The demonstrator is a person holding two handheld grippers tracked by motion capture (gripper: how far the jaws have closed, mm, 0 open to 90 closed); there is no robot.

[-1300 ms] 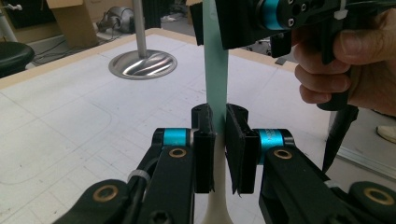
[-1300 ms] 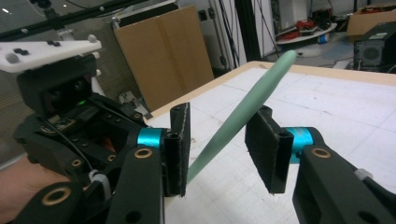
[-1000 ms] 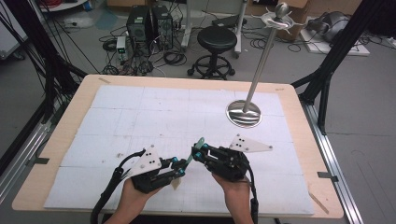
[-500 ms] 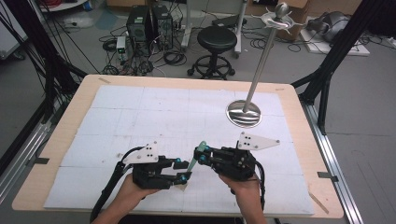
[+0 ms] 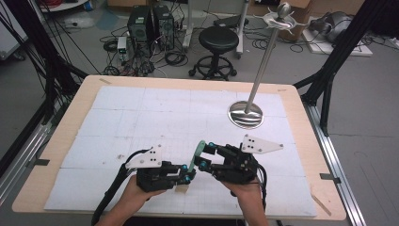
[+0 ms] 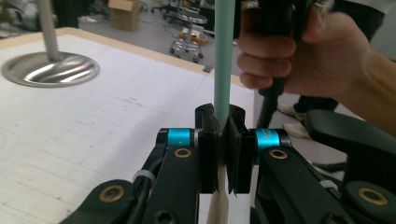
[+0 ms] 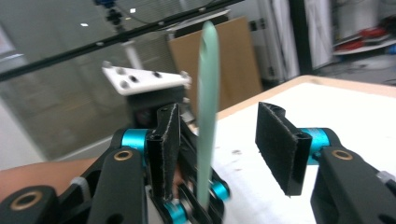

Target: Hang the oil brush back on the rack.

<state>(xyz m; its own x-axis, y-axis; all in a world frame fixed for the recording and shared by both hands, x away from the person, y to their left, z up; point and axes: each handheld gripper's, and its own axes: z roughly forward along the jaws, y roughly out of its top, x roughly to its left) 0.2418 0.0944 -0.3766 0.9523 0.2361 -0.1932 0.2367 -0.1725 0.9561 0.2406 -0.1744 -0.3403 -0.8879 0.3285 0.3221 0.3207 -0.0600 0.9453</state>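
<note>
Left gripper [image 6: 223, 140] clamps a pale green stick [image 6: 224, 56]; right gripper [image 7: 229, 144] jaws stand wide around it, best closed squarely.

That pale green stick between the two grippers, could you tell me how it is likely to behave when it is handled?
The green stick is probably stiff: clamped only at its lower end by the left gripper, it stands straight with no sag. It looks thin and flat, so likely light. Its smooth surface might slip or swivel in the jaws; the right gripper sits open around it.
</note>
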